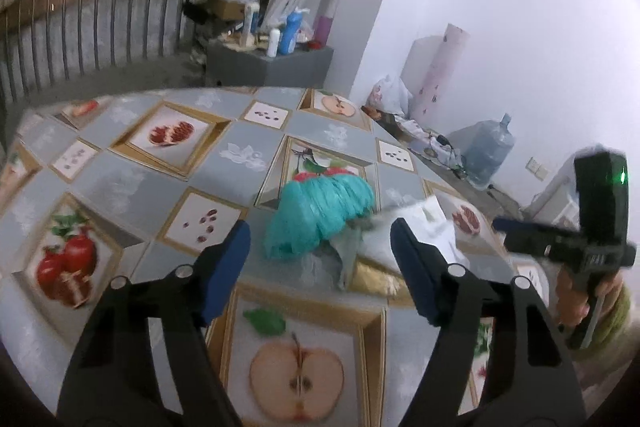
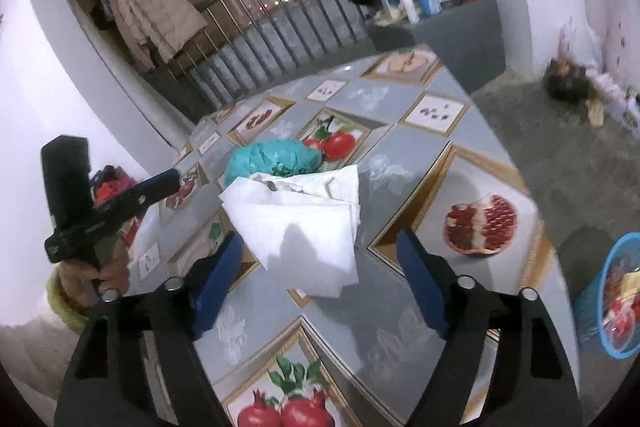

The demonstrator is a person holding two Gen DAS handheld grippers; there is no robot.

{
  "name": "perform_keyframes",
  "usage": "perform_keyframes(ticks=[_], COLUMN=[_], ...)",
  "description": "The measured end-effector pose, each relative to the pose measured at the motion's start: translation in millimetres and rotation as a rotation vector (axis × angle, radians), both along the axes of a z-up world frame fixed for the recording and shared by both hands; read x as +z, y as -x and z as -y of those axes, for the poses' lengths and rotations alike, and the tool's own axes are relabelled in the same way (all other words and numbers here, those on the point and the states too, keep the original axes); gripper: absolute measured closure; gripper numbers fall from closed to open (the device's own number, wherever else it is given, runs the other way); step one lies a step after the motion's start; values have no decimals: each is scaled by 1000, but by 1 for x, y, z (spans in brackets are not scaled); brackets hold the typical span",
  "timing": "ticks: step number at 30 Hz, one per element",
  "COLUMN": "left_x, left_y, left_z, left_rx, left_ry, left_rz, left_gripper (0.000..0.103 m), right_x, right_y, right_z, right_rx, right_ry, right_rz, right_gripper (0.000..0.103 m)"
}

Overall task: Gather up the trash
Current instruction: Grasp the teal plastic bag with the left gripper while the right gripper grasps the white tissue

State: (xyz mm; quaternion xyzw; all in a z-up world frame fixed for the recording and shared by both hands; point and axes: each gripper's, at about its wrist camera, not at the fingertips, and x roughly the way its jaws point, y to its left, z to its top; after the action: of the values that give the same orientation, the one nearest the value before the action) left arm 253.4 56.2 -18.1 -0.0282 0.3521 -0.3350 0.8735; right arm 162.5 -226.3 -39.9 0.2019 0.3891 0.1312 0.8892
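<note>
A crumpled teal plastic bag (image 1: 320, 215) (image 2: 276, 157) lies on the table with the fruit-print cloth (image 1: 120, 155) (image 2: 420, 147). Crumpled white tissue paper (image 1: 416, 227) (image 2: 304, 227) rests against it. My left gripper (image 1: 320, 231) is open, its blue pads just short of the bag on either side, touching nothing. My right gripper (image 2: 320, 239) is open too, with the tissue's near corner lying between its fingers but not pressed. Each gripper shows in the other's view, held by a hand: the right gripper (image 1: 498, 223) at the right edge, the left gripper (image 2: 174, 175) at the left.
A blue basket (image 2: 618, 291) holding scraps stands on the floor beside the table's right side. A grey cabinet (image 1: 272, 63) with bottles stands beyond the table's far edge, beside a metal railing (image 1: 100, 19). A water jug (image 1: 488, 155) sits by the wall.
</note>
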Motion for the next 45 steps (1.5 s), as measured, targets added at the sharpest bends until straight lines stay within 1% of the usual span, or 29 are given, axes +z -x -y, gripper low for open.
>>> perform_keyframes(ticks=[2,4,7,9,10,12,13,14,17,18,21,27,29,32,35,36,37,38,39,44,45], left_x=[-6,-12,-22,-29,-30,-35,-37,-39,-40,-40,-39,-34,-29,-23,-19,-19,-19,-19,-19,-22,-22], left_y=[-21,-37,-55,-63,-65,-67,-67,-67,-66,-65,-64,-56,-52,-47,-41,-39,-38,-37,-35,-32,-32], left_z=[5,12,18,20,20,23,23,24,23,22,21,14,11,7,5,3,2,1,0,-3,-3], left_rx=[-4,-28,-36,-34,-34,-43,-44,-48,-57,-56,-47,-20,-14,-6,7,8,8,8,8,9,10], left_ry=[17,20,22,29,30,32,30,28,46,47,45,56,62,57,34,30,26,22,15,-1,-2], left_rz=[-47,-80,-126,-153,-158,-173,-176,-178,-182,-178,-168,-140,-118,-91,-61,-56,-53,-51,-49,-44,-45], left_gripper=[35,36,36,37,38,46,52,56,63,63,66,69,69,69,69,69,69,69,69,69,69], right_x=[-5,-9,-13,-14,-15,-15,-15,-15,-14,-12,-9,1,4,7,3,-1,-3,-7,-10,-25,-24], right_y=[-6,-10,-15,-16,-15,-15,-14,-14,-13,-12,-10,-2,0,2,-2,-6,-9,-12,-15,-33,-33], right_z=[1,1,-1,-2,-3,-3,-3,-4,-4,-5,-6,-6,-6,-7,-4,-3,-2,-1,0,-3,-5], right_rx=[8,18,31,39,45,55,56,58,68,73,81,96,98,87,62,53,48,37,24,41,49], right_ry=[-29,-52,-71,-74,-76,-78,-77,-77,-81,-80,-80,-103,-99,-68,-40,-33,-31,-26,-20,-42,-46], right_rz=[-19,-32,-50,-59,-63,-69,-71,-72,-69,-64,-55,-16,-3,11,-4,-16,-22,-29,-36,-88,-79], right_gripper=[33,34,40,47,49,59,61,66,76,80,87,96,96,96,94,85,78,63,55,54,56])
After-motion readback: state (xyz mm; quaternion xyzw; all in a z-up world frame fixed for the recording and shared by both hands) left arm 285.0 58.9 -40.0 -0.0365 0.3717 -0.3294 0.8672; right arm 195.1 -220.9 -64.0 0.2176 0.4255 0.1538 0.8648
